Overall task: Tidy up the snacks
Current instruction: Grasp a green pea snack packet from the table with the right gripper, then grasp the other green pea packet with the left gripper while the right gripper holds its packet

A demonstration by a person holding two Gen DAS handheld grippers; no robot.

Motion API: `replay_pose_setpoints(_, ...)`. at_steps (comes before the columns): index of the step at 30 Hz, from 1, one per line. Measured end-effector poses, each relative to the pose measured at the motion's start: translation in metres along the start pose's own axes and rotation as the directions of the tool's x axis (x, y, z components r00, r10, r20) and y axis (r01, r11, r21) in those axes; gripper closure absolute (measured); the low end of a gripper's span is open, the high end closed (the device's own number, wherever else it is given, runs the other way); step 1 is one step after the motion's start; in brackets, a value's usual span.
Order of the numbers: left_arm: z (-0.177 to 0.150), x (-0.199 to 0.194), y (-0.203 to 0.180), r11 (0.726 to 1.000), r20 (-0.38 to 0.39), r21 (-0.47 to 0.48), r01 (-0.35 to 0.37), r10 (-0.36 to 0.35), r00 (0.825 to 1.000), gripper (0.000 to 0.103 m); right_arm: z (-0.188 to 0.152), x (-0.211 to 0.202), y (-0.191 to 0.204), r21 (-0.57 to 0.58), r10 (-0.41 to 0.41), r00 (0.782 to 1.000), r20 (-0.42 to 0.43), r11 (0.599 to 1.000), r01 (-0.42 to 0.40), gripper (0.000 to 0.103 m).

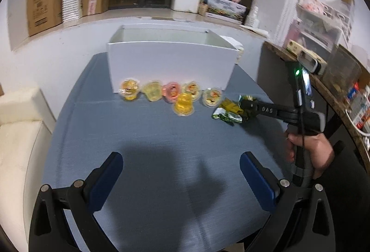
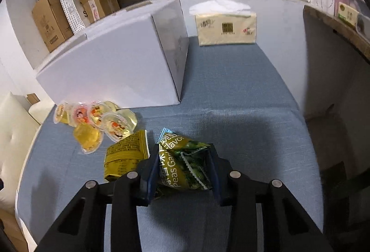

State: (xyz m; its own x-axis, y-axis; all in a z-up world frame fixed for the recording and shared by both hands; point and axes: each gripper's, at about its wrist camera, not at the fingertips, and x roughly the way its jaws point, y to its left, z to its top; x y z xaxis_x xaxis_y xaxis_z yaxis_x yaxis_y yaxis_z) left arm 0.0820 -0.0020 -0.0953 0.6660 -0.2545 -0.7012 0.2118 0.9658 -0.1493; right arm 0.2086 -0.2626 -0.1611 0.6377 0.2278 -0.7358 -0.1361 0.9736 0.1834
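My right gripper (image 2: 183,159) is shut on a green pea snack packet (image 2: 182,164), held just above the blue table; it also shows in the left wrist view (image 1: 246,105). A second olive-yellow packet (image 2: 126,155) lies just left of it. Several jelly cups (image 1: 171,95) lie in a row in front of the open white box (image 1: 171,65). My left gripper (image 1: 181,164) is open and empty over the near middle of the table, well short of the cups.
A tissue pack (image 2: 226,29) stands behind the box on the right. A wooden shelf (image 1: 323,81) with clutter borders the table's right side. A cream cushion (image 1: 18,127) lies at the left. Cardboard boxes (image 1: 44,0) stand on the ledge behind.
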Motion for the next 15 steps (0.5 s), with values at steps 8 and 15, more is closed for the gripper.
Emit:
replay_pose_setpoints(8, 0.028, 0.063, -0.057, 0.986, -0.065, 0.155, 0.065, -0.056, 0.996, 0.000, -0.022, -0.079, -0.010, 0.025, 0.005, 0.994, 0.108, 1.000, -0.008, 0.062)
replay_pose_setpoints(15, 0.026, 0.106, -0.110, 0.964, -0.139, 0.232, 0.128, -0.097, 0.986, 0.000, -0.021, -0.091, -0.038, 0.108, 0.058, 0.991, 0.117, 0.992, -0.070, 0.062)
